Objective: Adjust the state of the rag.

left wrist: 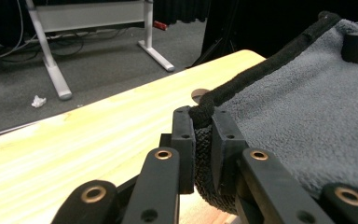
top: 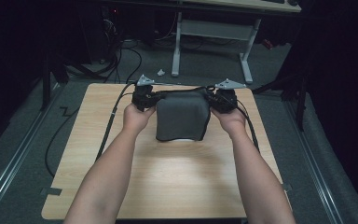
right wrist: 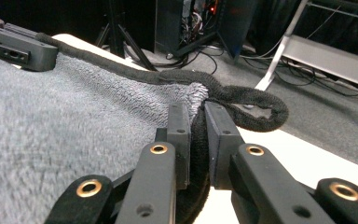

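Light wood table [top: 177, 186]; grey towel's [top: 182, 116] lower edge resting on it.

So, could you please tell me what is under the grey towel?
The towel hangs from both tools, left and right, each shut on a top corner. Below its lower edge a pale patch peeks out on the table. Whatever else lies beneath is covered.

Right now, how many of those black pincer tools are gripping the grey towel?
2. The left gripper pinches the grey towel at its far left corner; the right gripper pinches its far right corner, both above the wooden table.
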Demonstrator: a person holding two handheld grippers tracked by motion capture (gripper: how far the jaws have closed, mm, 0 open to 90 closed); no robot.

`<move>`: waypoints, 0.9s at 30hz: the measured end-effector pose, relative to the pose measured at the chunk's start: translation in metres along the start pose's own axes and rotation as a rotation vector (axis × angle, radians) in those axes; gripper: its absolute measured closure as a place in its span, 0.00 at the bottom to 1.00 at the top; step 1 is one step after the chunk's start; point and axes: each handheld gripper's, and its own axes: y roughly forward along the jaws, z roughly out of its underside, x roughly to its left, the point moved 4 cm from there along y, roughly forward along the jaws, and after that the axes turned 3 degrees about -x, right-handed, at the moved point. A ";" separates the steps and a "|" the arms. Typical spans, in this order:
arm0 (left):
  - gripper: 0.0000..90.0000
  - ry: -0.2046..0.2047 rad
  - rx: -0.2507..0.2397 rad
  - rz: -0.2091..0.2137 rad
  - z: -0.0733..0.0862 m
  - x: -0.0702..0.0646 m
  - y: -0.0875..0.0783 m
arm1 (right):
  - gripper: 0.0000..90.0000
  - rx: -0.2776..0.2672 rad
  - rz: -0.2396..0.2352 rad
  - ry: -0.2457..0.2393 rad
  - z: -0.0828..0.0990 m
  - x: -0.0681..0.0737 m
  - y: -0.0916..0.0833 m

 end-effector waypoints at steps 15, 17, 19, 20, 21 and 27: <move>0.90 -0.079 0.056 0.017 0.032 0.006 0.005 | 0.91 0.051 -0.050 0.076 0.031 0.004 0.014; 0.90 -0.094 0.057 0.025 0.035 0.007 0.006 | 0.91 0.055 -0.057 0.084 0.035 0.004 0.015; 0.89 -0.102 0.052 0.030 0.037 0.007 0.006 | 0.90 0.053 -0.063 0.103 0.037 0.004 0.016; 0.89 -0.106 0.053 0.030 0.037 0.007 0.006 | 0.90 0.052 -0.064 0.109 0.038 0.003 0.016; 0.88 -0.111 0.055 0.029 0.037 0.007 0.006 | 0.89 0.050 -0.063 0.117 0.038 0.003 0.016; 0.78 -0.133 0.067 -0.020 0.037 0.015 -0.003 | 0.69 0.060 -0.009 0.158 0.037 -0.004 0.012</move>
